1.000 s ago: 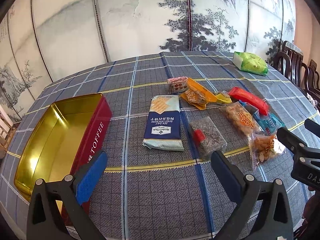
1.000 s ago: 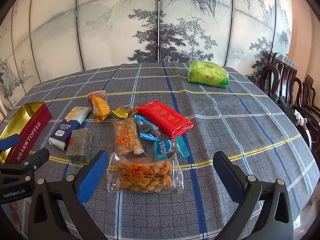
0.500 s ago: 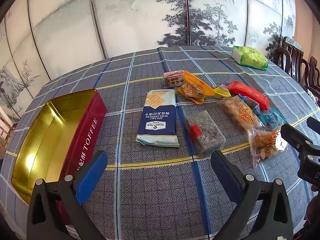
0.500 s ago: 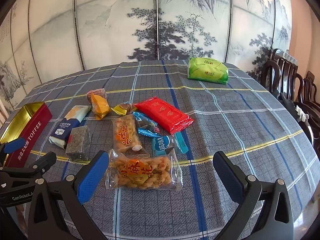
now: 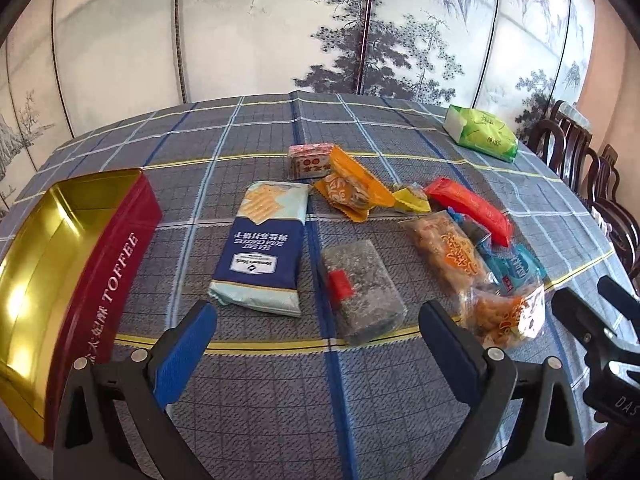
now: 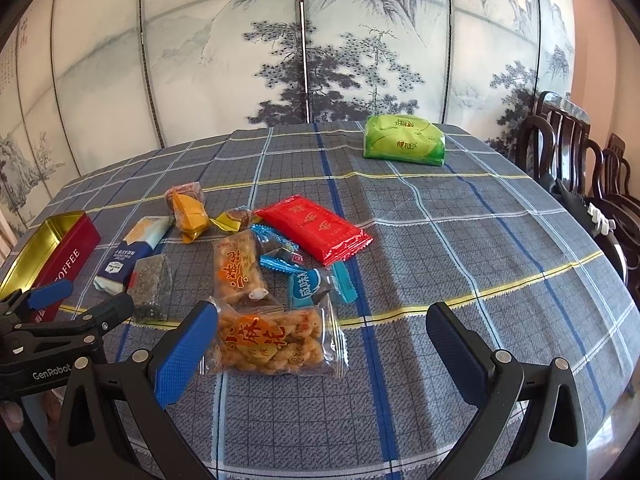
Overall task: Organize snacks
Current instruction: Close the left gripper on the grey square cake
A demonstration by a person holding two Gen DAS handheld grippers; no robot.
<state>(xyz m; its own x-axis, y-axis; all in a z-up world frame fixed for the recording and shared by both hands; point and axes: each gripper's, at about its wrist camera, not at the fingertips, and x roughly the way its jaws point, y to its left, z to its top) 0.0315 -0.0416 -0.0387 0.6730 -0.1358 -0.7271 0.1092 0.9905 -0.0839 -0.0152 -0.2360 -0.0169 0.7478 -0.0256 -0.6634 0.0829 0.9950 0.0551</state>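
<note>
Left gripper (image 5: 318, 334) has crept in closer and lower over the table since a second ago, so the cracker pack (image 5: 262, 254) and the dark seed bar (image 5: 362, 288) sit bigger between its fingers now. Its jaws have just been closing a bit but they're wide apart with nothing between them, pads clear of both packs. Right gripper (image 6: 320, 346) hasn't really budged: jaws spread wide, holding nothing, left pad just beside the clear bag of fried twists (image 6: 272, 342). Rest of the snacks are bunched mid-table on the plaid cloth (image 6: 460, 248): red pack (image 6: 316, 228), blue candies (image 6: 280, 256), orange wrapper (image 5: 352, 186). Open red toffee tin (image 5: 60, 264) sits empty off to the left, green pack (image 6: 404, 140) well apart at the far edge
</note>
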